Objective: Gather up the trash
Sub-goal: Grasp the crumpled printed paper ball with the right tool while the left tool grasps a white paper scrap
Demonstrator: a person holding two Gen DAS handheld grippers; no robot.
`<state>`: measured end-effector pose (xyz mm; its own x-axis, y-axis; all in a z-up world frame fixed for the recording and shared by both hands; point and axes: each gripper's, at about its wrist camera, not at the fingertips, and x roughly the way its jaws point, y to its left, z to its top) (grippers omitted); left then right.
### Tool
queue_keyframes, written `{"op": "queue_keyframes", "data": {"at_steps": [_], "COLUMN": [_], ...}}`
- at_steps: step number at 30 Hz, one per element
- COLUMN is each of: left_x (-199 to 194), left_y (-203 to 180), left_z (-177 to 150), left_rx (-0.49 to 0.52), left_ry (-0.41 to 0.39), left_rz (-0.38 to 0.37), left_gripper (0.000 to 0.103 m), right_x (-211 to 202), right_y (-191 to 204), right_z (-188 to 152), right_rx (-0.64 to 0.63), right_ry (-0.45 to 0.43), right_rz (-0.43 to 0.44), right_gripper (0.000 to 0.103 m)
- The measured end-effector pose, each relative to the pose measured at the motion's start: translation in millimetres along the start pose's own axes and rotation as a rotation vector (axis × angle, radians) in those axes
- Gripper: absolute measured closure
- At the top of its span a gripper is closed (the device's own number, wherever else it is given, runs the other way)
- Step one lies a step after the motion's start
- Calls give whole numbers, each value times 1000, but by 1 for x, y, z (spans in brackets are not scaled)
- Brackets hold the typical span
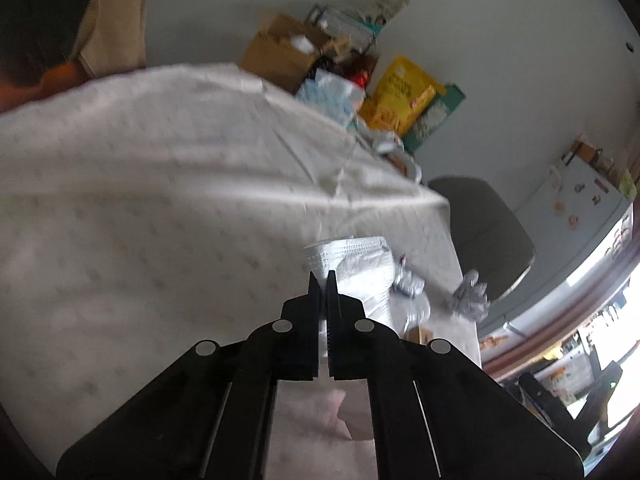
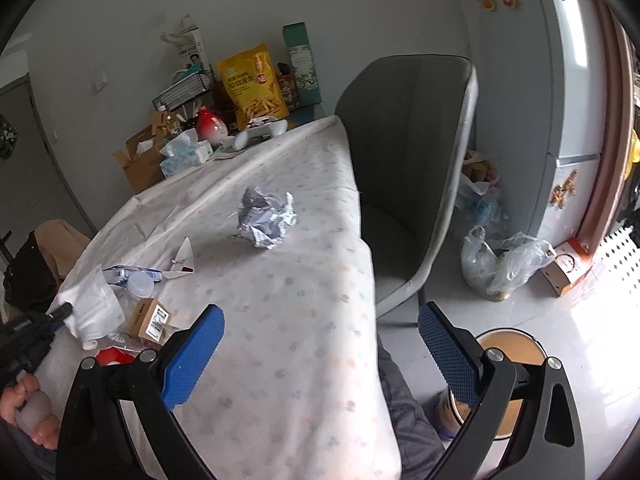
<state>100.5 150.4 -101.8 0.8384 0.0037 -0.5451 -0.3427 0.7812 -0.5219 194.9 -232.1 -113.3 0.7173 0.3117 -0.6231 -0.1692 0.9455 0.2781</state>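
Covering table (image 2: 288,344), patterned cloth, perhaps wrinkled

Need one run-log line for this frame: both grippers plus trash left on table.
left gripper: shut on face mask | right gripper: open, empty | crumpled paper: on table

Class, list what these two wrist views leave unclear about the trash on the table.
- Left wrist view: motion blur; whether the left claw actually grips the white tissue is unclear.
- Right wrist view: the small cardboard box label is too small to read.
- Right wrist view: the red wrapper is partly hidden by the right claw.
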Motion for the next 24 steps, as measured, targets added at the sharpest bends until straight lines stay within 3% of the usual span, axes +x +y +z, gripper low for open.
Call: {"op": "queue_keyframes", "data": {"at_steps": [9,16,24], "left_x": [-18,0,12], "left_y": [-7,-10,-19], "left_z": [30,40,42], "left_rx": [42,44,50], "left_ry": [-108,-109,-99], "left_rz": [79,120,112], "left_gripper": [99,99,99], "right_x": [38,80,120], "right_y": [24,41,51], "right_z": [26,44,56], "right_rx": [-74,-111,-134], "right_ry": [25,72,121], "right_rz": [33,61,57], "right_gripper": [13,14,25]}}
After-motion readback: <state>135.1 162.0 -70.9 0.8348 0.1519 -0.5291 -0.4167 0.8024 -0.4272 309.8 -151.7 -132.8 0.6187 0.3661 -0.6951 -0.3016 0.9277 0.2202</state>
